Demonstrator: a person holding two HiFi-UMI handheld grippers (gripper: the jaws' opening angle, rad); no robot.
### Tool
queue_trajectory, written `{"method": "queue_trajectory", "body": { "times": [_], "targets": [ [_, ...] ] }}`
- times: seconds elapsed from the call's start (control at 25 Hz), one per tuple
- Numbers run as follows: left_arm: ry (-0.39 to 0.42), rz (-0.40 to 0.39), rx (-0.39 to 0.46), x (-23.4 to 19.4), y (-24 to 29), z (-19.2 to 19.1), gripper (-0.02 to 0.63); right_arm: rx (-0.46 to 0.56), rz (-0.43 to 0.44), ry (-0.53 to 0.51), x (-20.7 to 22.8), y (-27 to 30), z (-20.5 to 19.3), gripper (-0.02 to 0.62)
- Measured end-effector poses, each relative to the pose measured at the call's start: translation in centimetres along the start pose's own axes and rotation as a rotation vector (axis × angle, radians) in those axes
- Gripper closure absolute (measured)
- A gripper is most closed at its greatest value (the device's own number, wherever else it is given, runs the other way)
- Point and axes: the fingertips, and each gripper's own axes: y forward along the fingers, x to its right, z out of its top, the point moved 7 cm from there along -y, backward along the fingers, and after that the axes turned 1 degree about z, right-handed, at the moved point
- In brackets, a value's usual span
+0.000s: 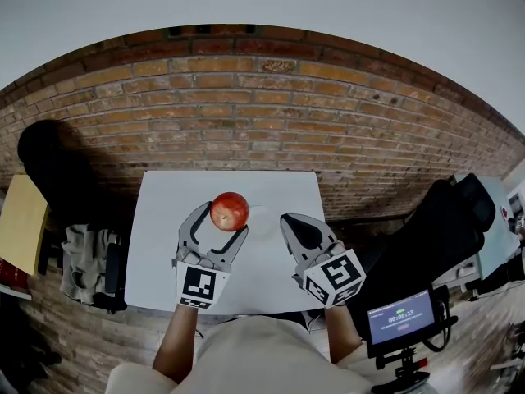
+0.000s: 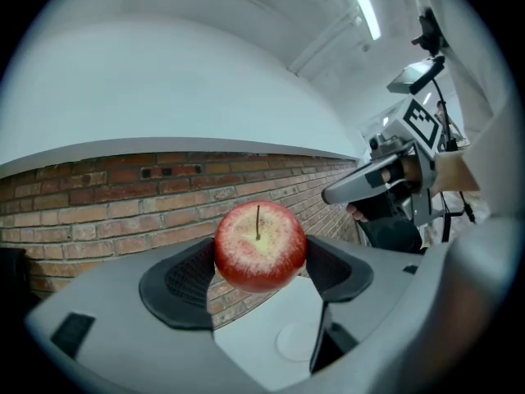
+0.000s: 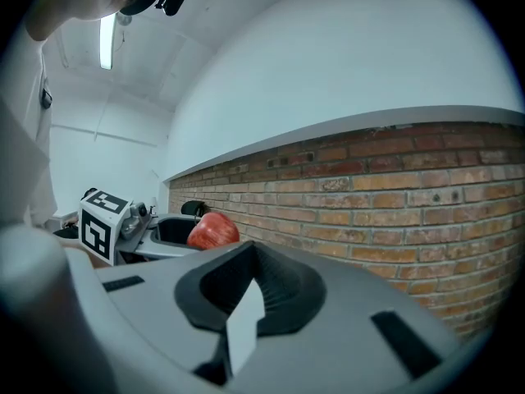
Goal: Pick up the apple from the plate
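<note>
Left gripper (image 1: 221, 224): clenched on the apple (image 1: 230, 211), one black pad pressed to each side of the fruit. In the left gripper view the stem stands up and the stem hollow faces the camera, so the grip runs across the apple's width, not along its stem axis.

Position of the apple: between the left gripper's jaws, out near their tips, above the white counter (image 1: 164, 245). It is not on the plate (image 2: 297, 341). The left gripper view shows the plate as a faint round outline on the counter, below and beyond the fruit, with clear space between them.

Right gripper (image 3: 250, 290): jaws brought together with nothing between them. It is held over the counter just to the right of the left gripper. In its own view the apple appears off to its left, well clear of its jaws.

Assessment: the apple appears lifted off the plate, so the pick looks essentially done. The left gripper alone carries the fruit, and any further move rests on it. The hold sits toward the jaw tips on a round, smooth surface, so a slip forward is the likeliest fault.

Surroundings: a brick wall (image 1: 246, 113) stands behind the counter.
</note>
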Motion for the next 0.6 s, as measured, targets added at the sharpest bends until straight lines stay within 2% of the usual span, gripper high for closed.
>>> {"method": "queue_trajectory", "body": {
  "times": [0.32,0.6],
  "targets": [
    [-0.003,-0.003,0.023,0.11,-0.08,0.49,0.256,-0.031,-0.007,-0.089,-0.74,0.49,-0.02,0.594],
    [-0.001,-0.019,0.014,0.69,0.15,0.36,0.255,-0.033,0.005,-0.084,-0.97,0.64,0.03,0.594]
  ]
}}
